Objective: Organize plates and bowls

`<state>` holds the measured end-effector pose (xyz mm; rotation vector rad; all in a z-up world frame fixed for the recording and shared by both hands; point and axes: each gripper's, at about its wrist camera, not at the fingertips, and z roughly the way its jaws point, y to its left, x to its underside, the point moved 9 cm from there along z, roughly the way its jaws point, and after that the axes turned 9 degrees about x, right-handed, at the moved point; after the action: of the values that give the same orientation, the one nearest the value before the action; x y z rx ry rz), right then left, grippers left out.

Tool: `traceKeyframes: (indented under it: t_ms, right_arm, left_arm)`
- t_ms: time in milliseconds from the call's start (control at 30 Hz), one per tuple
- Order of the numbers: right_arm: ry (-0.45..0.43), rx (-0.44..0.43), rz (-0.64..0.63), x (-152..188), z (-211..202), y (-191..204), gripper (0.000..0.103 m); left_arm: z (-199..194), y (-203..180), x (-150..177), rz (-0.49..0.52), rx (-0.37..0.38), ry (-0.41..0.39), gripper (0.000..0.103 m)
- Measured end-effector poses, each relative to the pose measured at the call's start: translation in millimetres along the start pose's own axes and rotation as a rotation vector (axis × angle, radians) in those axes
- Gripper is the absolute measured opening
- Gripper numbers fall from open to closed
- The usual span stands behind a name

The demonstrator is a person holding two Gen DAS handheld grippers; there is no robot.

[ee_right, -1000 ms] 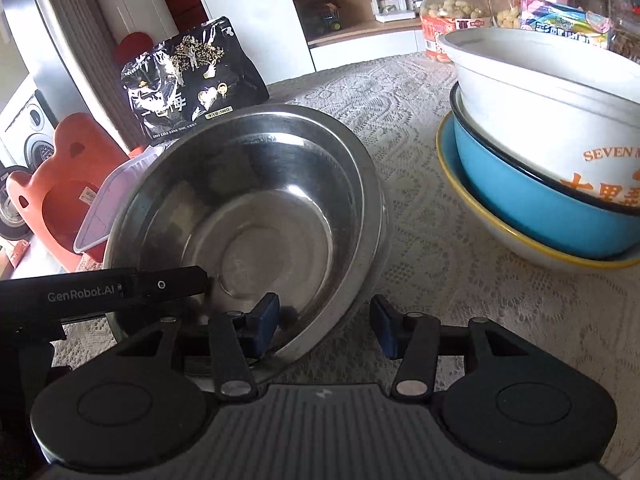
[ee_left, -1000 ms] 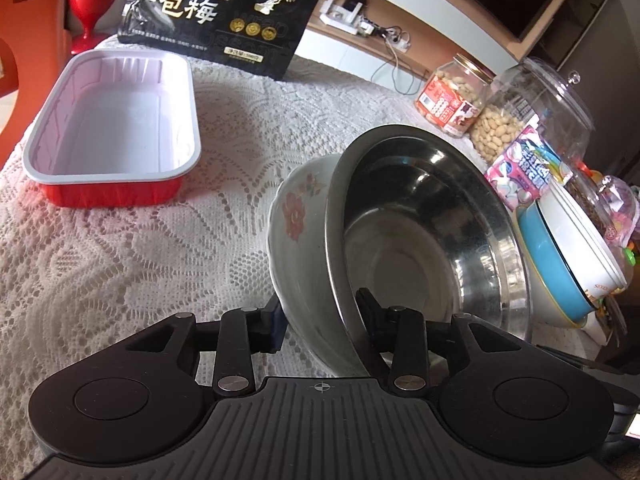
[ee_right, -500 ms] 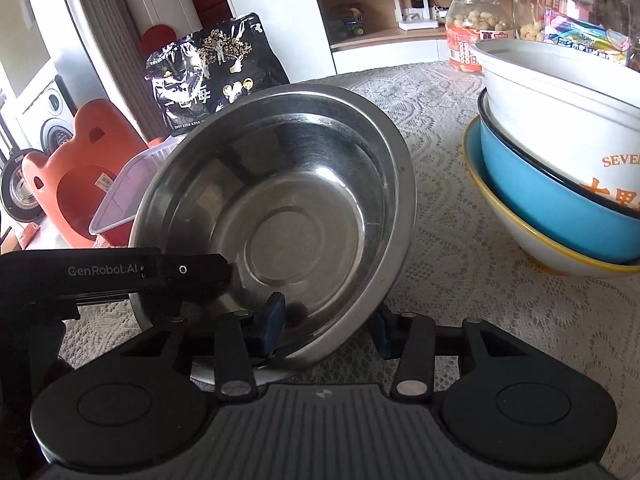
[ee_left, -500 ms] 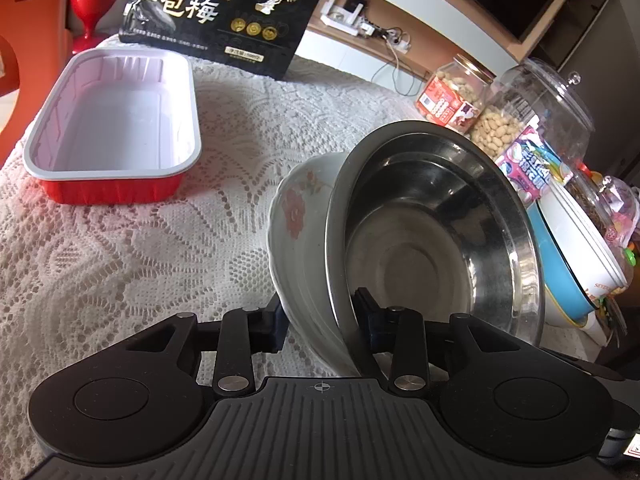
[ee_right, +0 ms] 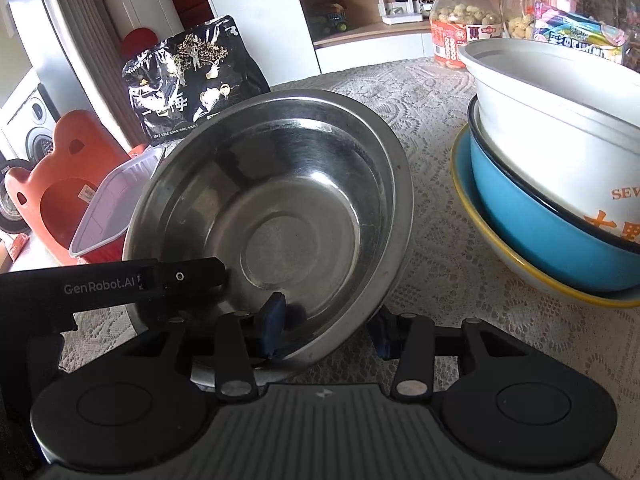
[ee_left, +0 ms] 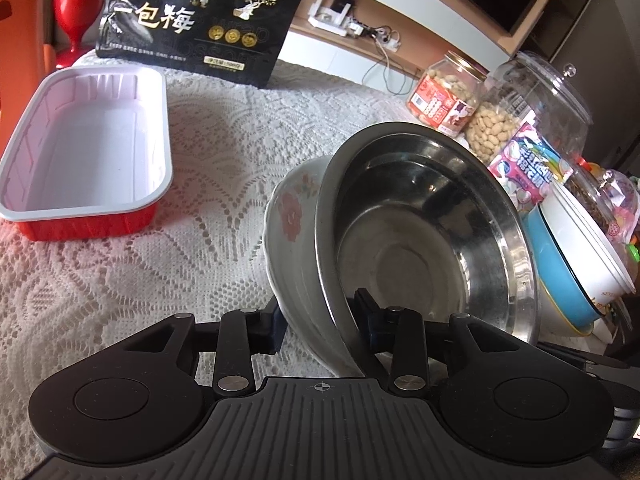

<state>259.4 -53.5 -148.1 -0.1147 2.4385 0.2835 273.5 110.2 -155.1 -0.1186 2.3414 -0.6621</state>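
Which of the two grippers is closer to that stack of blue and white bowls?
Right. The right gripper clamps the steel bowl beside the stack; the left gripper grips the far side, with the floral bowl.

My left gripper [ee_left: 320, 322] has its fingers [ee_left: 272, 330] clamped on the near rims of a floral white bowl [ee_left: 294, 240] and the steel bowl [ee_left: 432, 248] nested in it, both tilted steeply. A red tray [ee_left: 86, 156] sits far left on the lace-covered table [ee_left: 224, 152].
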Motion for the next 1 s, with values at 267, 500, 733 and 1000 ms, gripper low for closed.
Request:
traceKeyframes:
  t_ms: [267,500,733,1000]
  right_arm:
    - [-0.003,-0.004,-0.004,3.0,-4.9,0.5,0.044]
    - [0.001,-0.004,-0.02,6.0,-8.6,4.6,0.045]
    - [0.022,-0.032,-0.006,7.3,-11.3,2.8,0.045]
    - [0.016,-0.052,-0.026,3.7,-16.2,-4.5,0.046]
  left_arm:
    - [-3.8,1.5,2.6,-0.022,0.017,-0.008,0.04]
    - [-5.1,3.6,1.8,-0.044,0.03,-0.014,0.04]
    - [-5.0,5.0,0.5,-0.058,0.044,-0.019,0.04]
    - [-15.0,-1.6,0.9,-0.055,0.013,-0.027,0.041]
